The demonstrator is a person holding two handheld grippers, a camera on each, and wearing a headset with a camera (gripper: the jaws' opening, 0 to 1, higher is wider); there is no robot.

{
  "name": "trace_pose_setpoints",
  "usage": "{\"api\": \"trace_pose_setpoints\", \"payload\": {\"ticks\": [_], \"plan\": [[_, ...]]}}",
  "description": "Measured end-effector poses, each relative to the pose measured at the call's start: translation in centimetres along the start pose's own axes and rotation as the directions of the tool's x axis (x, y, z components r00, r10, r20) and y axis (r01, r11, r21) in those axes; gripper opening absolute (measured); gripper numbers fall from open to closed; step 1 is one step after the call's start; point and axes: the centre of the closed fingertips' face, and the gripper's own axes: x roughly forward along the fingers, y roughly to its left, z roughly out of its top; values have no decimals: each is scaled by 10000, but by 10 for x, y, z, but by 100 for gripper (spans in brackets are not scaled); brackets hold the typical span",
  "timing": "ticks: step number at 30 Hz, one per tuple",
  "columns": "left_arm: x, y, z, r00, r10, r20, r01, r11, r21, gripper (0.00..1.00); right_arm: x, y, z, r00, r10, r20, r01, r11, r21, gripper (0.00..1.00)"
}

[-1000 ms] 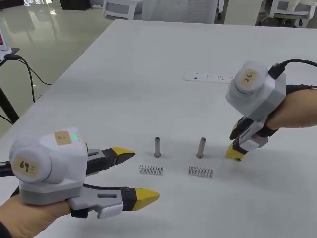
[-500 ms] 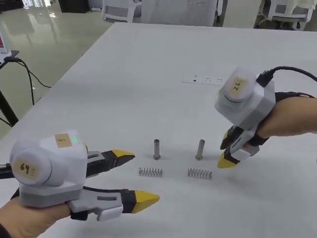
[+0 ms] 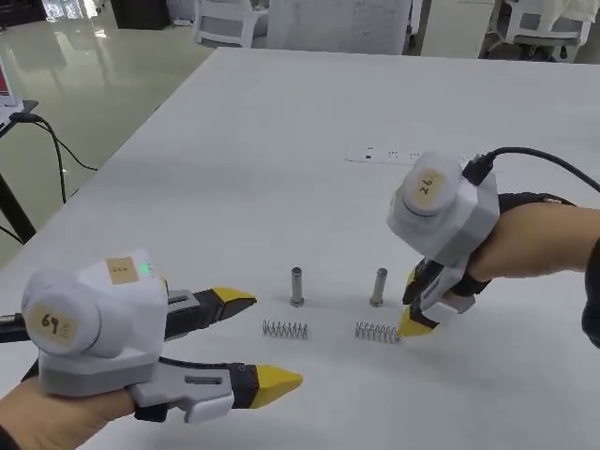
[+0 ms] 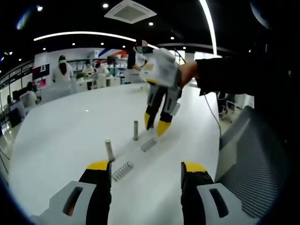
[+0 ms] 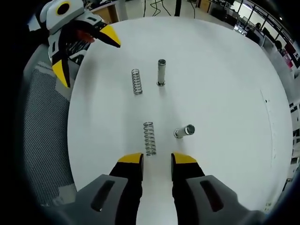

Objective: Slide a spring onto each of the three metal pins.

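Presently left gripper (image 4: pixel 146 166) jaws gape wide, right gripper (image 5: pixel 157 159) jaws part-open just behind a spring (image 5: pixel 149 138).

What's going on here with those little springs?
A person holds two tools over a white table. Two pins stand upright, each with a spring lying beside it. The right tool, open, points down at the end of the right spring without gripping it. The left tool hovers open near the left spring. No spring is on a pin yet.
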Motion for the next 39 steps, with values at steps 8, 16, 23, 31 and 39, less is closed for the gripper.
{"api": "trace_pose_setpoints", "payload": {"ticks": [8, 16, 23, 31, 39], "plan": [[0, 0, 0, 10000, 10, 11, -10, 10000, -15, 55, 7, 2, 2, 9999, 18, -117, -20, 9998, -172, 19], [0, 0, 0, 10000, -4, 4, 4, 10000, -30, 54, 16, 4, 0, 9994, 44, -343, -55, 9995, -320, 15], [0, 1, -1, 10000, -7, 4, 7, 10000, -56, 54, 21, 5, 0, 9989, 47, -469, -69, 9990, -451, 14], [1, 1, -1, 10000, -28, -13, 28, 10000, -65, 54, 26, 7, -2, 9983, 28, -590, -64, 9981, -610, 12], [1, 1, -1, 10000, -42, -23, 42, 10000, -64, 54, 25, 8, -1, 9982, -54, -598, 2, 9963, -862, 9]]}}
